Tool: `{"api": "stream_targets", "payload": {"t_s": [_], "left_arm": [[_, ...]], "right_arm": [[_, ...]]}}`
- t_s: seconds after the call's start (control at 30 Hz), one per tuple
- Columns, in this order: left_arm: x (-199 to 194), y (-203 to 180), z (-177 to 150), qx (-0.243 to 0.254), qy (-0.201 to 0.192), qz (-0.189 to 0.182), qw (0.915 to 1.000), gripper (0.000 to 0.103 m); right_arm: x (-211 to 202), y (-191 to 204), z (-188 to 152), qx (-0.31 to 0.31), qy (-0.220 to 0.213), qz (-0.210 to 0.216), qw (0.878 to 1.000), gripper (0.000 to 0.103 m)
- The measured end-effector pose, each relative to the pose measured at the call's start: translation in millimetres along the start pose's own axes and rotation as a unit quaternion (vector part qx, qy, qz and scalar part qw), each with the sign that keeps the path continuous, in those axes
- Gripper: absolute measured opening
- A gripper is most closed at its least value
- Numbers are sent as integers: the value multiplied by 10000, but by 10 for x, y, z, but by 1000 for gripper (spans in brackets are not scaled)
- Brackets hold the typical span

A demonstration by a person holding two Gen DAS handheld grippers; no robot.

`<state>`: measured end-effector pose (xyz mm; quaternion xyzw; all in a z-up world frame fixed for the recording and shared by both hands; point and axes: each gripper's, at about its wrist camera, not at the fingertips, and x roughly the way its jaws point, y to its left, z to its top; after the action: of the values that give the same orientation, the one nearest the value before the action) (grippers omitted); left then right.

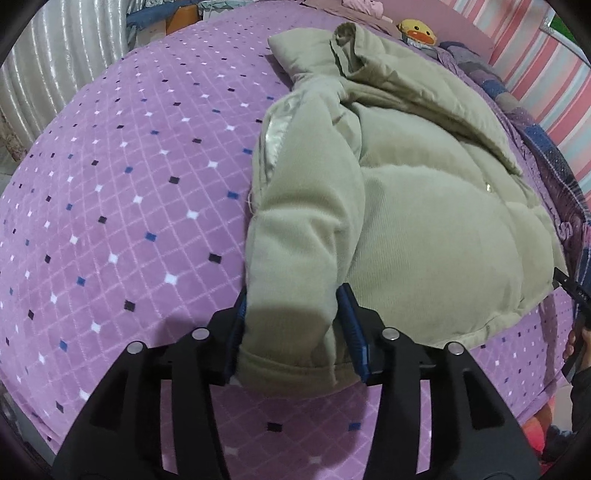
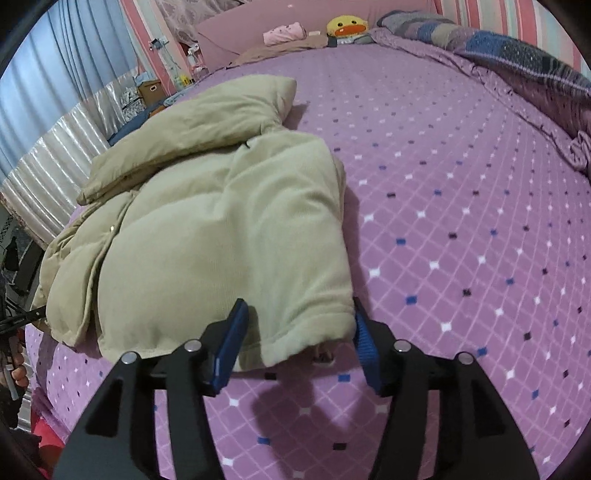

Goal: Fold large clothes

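Observation:
A beige puffer jacket (image 1: 424, 192) lies on the purple quilted bed, both sleeves folded in over its body. In the left wrist view my left gripper (image 1: 295, 325) has its blue pads either side of the left sleeve cuff (image 1: 288, 332), jaws wide and touching the fabric. In the right wrist view the jacket (image 2: 207, 229) lies left of centre. My right gripper (image 2: 299, 339) is open around the bottom corner of the folded right sleeve (image 2: 306, 321), which sits between the pads.
The purple bedcover (image 2: 461, 184) spreads wide to the right. A yellow duck plush (image 2: 347, 26) and pink clothes (image 2: 284, 33) lie by the headboard. A dark quilt (image 2: 517, 55) runs along the far right. A silver radiator cover (image 1: 55, 74) stands beside the bed.

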<state>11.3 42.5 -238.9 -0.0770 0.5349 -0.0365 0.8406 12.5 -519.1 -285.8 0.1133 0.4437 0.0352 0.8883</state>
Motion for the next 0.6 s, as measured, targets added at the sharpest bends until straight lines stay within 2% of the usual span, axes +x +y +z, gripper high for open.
{"api": "stream_targets", "payload": {"t_s": [0.03, 0.07, 0.1, 0.13, 0.17, 0.23, 0.4, 0.6], "left_arm": [[7, -23, 6, 32, 14, -2, 10000, 44], [-2, -53, 15, 84, 26, 2, 10000, 39], [-24, -89, 32, 151, 43, -56, 9999, 25], [-44, -119, 53, 188, 61, -109, 9997, 21], [-92, -152, 76, 260, 63, -120, 9996, 20], [-174, -206, 119, 374, 48, -125, 9992, 18], [-409, -277, 416, 356, -136, -407, 9984, 17], [-588, -405, 854, 349, -425, -566, 9969, 17]], "right_arm": [[7, 8, -7, -12, -16, 1, 10000, 57], [5, 20, -5, -32, -38, 7, 10000, 53], [4, 31, 0, -33, -41, 39, 10000, 48], [-3, 37, 12, -30, -36, 88, 10000, 34], [-17, 50, 42, -44, -27, 156, 9999, 26], [-63, 94, 105, -131, -71, 214, 9997, 22], [-239, 208, 420, -262, -383, 289, 9985, 19], [-345, 401, 988, -323, -833, 422, 9951, 19]]}}
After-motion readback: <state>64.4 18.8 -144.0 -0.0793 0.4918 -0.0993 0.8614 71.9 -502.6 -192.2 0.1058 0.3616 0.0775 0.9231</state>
